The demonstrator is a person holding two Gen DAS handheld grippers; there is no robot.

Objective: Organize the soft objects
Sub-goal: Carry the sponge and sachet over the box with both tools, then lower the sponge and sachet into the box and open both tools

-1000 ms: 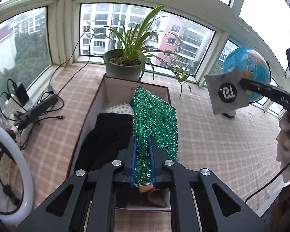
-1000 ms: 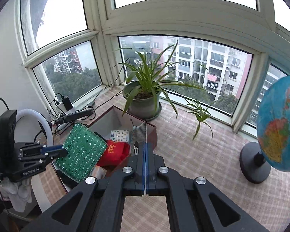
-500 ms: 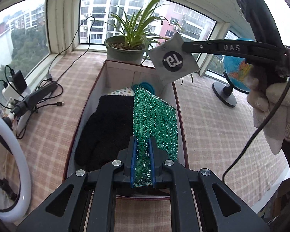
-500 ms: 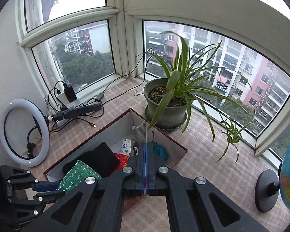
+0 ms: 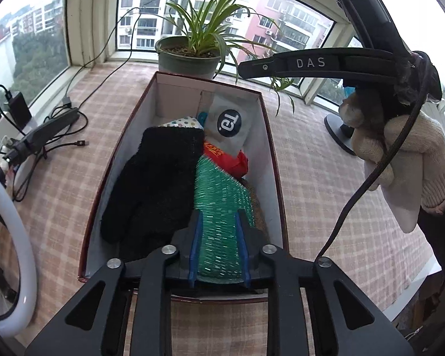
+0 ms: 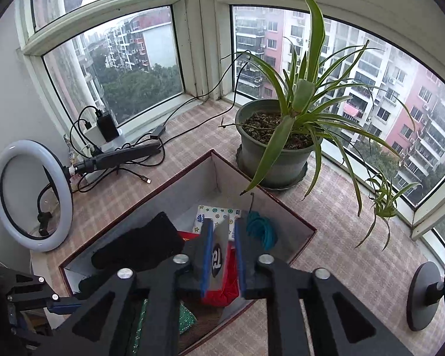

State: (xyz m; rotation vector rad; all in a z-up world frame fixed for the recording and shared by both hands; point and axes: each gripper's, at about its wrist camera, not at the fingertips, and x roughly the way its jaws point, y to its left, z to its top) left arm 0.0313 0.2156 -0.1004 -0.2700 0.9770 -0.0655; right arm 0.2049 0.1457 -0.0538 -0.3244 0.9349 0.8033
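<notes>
Green scrub cloth (image 5: 219,195) lies in the box (image 5: 271,160), lower centre of the left wrist view, blurred, so contact is hard to call. It sits between your left gripper's (image 5: 218,237) blue pads, which stand spread and look clear of it. These jaws have just been opening.

Grey pouch with the black round logo (image 5: 229,124) rests in the far right part of the box, upper centre of that view, on a red item (image 5: 234,160). In the right wrist view the same pouch (image 6: 218,252) shows between the pads of your right gripper (image 6: 222,255), jaws parted and just been opening; no pinch visible.

Around them: black glove (image 5: 154,184) fills the box's left half, a dotted packet (image 5: 182,123) and a teal piece (image 6: 261,228) at the far end. Potted plant (image 6: 277,148) stands just beyond the box, leaves hanging over its rim. Ring light (image 6: 32,195) and cables (image 6: 127,160) at left; your gloved hand (image 5: 400,154) at right of the left wrist view.

Since a second ago: the cloth hung pinched upright, now it is down in the box; the pouch was aloft at right, now in the box.
</notes>
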